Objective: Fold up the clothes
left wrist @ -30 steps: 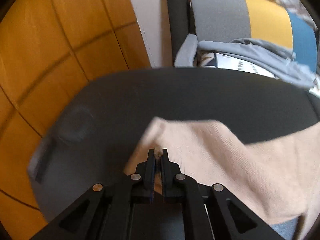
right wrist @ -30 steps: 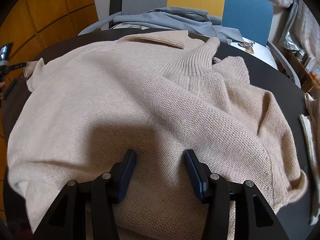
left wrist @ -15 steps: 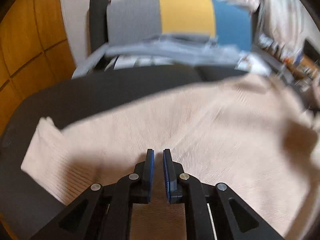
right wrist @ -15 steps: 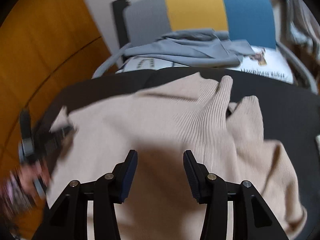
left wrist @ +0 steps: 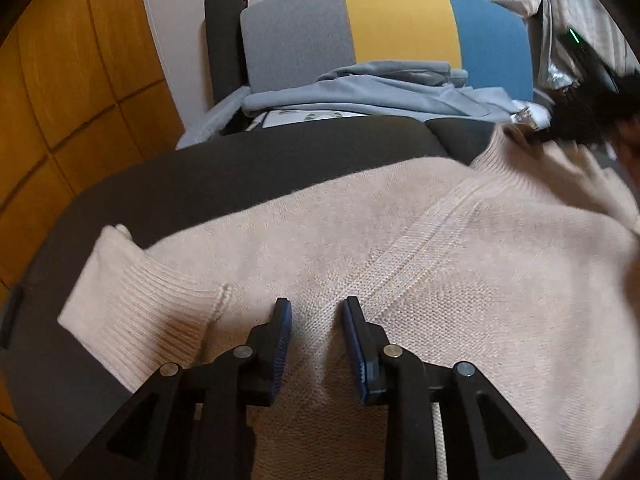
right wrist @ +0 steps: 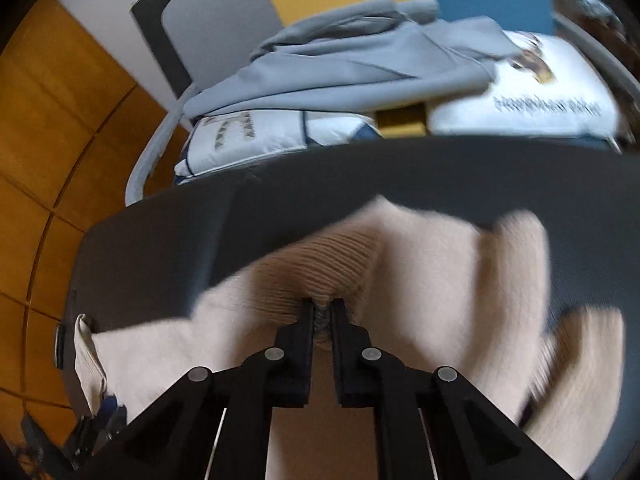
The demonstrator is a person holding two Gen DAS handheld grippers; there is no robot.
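Lying spread over a dark tabletop [left wrist: 248,168], beige knit sweater [left wrist: 440,272] covers most of the near and right part of the surface. Far-left strip of tabletop bare.

Left gripper [left wrist: 316,320]: jaws partly apart and opening, blue pads clear of the knit, nothing clamped between them; sweater fabric lies under the gap. Ribbed cuff [left wrist: 132,304] rests just left of this gripper, near the tabletop's left edge. A raised seam runs diagonally from the gripper area up to the ribbed collar [left wrist: 516,168] at the far right.

Right gripper [right wrist: 322,312]: jaws drawn narrow, pinching a fold of ribbed knit; fabric bunches up around the fingertips. Right wrist view is motion-blurred, so the sweater's [right wrist: 432,280] far edge reads soft. In the left wrist view this gripper shows only as a dark blur at the collar, far right.

Beyond the tabletop's far edge: a chair [left wrist: 384,28] with grey, yellow and blue back panels, a grey garment [right wrist: 340,68] heaped on its seat over white printed items [right wrist: 520,112]. Orange panelled wall [left wrist: 72,80] to the left.
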